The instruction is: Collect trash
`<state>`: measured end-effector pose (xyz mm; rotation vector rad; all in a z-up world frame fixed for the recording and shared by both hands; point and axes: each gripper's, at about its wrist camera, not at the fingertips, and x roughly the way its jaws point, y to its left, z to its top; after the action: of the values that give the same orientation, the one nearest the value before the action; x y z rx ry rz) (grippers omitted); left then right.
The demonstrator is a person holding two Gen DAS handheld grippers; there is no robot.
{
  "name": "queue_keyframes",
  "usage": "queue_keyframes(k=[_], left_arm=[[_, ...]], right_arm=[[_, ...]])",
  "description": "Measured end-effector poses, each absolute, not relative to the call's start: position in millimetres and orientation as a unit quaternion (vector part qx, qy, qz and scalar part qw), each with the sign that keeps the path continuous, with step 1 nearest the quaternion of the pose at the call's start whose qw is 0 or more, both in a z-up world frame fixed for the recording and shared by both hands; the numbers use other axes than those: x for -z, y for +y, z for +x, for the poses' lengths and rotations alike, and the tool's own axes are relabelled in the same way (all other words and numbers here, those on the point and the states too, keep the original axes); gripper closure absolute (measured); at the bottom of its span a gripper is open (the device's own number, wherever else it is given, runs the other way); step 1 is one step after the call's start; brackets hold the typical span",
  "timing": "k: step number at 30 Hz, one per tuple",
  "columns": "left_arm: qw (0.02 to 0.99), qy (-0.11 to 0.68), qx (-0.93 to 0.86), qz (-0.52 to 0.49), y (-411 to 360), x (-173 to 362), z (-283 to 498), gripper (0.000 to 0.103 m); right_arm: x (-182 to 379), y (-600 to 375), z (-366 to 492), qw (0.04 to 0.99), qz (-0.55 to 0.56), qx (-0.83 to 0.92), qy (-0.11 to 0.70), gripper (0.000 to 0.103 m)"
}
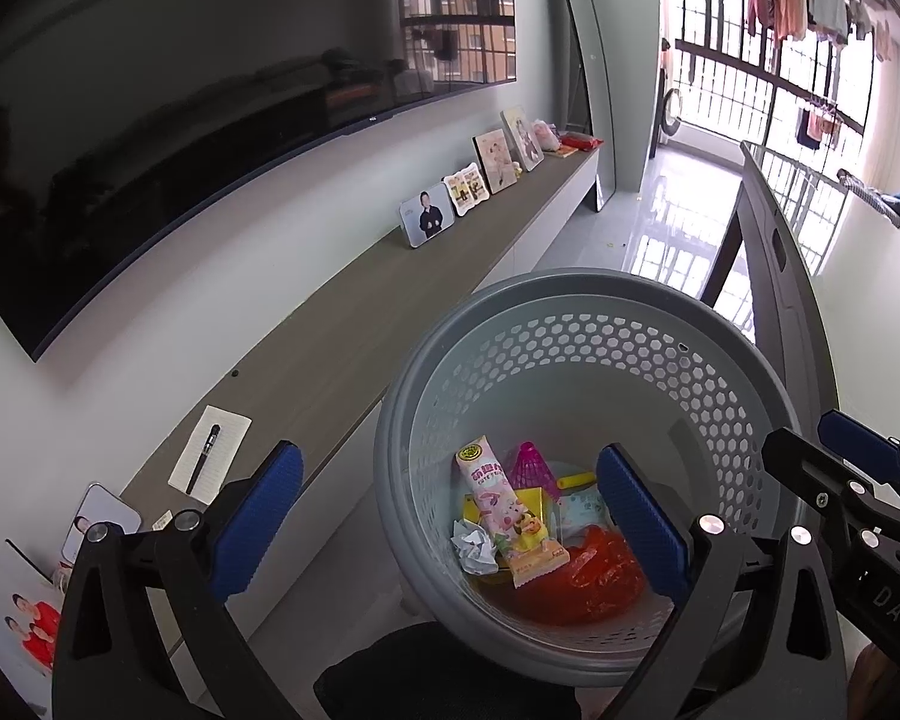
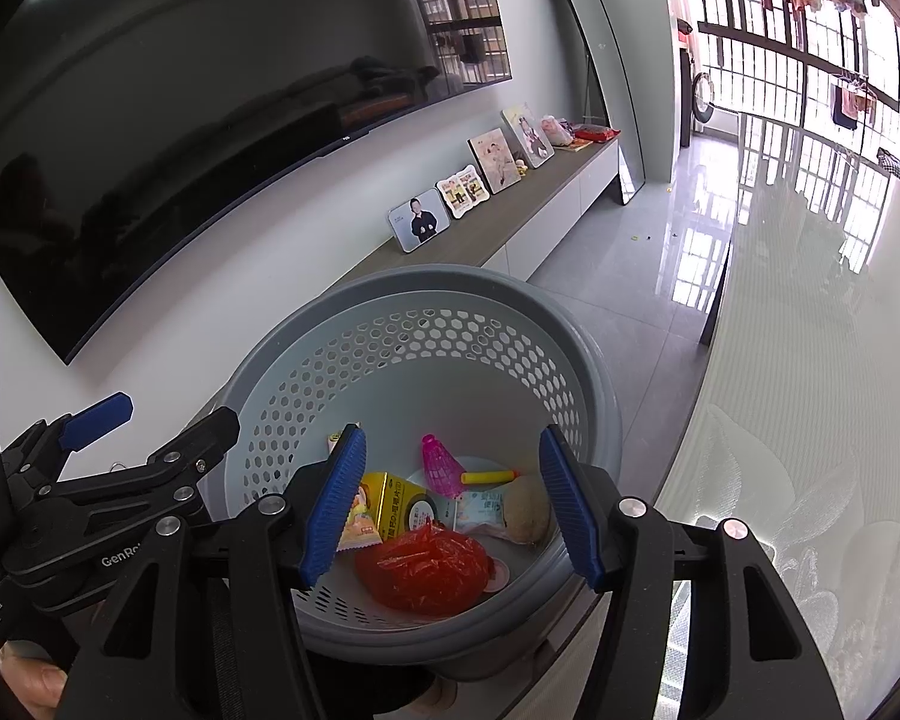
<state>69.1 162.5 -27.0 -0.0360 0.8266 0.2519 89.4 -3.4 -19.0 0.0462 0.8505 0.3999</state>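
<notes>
Trash-filled basket (image 2: 594,372) lies below the right gripper (image 2: 453,504), its jaws apart.

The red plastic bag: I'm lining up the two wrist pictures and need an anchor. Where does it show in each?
Left wrist: the red plastic bag lies low on the basket floor, right of centre, partly behind the left gripper's right-hand finger.
Right wrist: the bag lies at bottom centre, framed by the open right gripper's fingers.
Shared landmark: the pink shuttlecock in the grey basket, above the bag.
</notes>
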Motion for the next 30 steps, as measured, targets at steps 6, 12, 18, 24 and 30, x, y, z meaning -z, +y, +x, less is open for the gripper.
queue_keyframes(k=[6,12,18,24,30], left_arm=[[0.907,0.401,-0.123,-0.018,162.8,28.0,69.1,0.006],[0.908,0.401,-0.124,-0.015,162.3,28.0,68.9,0.006],[0.907,0.402,-0.126,-0.004,158.6,27.7,69.2,0.006],[0.906,0.403,-0.127,0.001,157.7,28.3,69.2,0.006],[0.906,0.404,-0.126,-0.004,158.7,28.4,69.7,0.006]], right_arm=[[19.2,-3.3,89.2,0.891,0.022,-0.193,0.410,0.045],[19.3,-2.7,89.6,0.891,0.022,-0.192,0.410,0.045],[19.5,-0.7,89.6,0.891,0.021,-0.193,0.410,0.045],[19.5,-0.3,89.7,0.891,0.021,-0.193,0.410,0.045],[19.3,-0.2,89.8,0.891,0.021,-0.193,0.410,0.045]])
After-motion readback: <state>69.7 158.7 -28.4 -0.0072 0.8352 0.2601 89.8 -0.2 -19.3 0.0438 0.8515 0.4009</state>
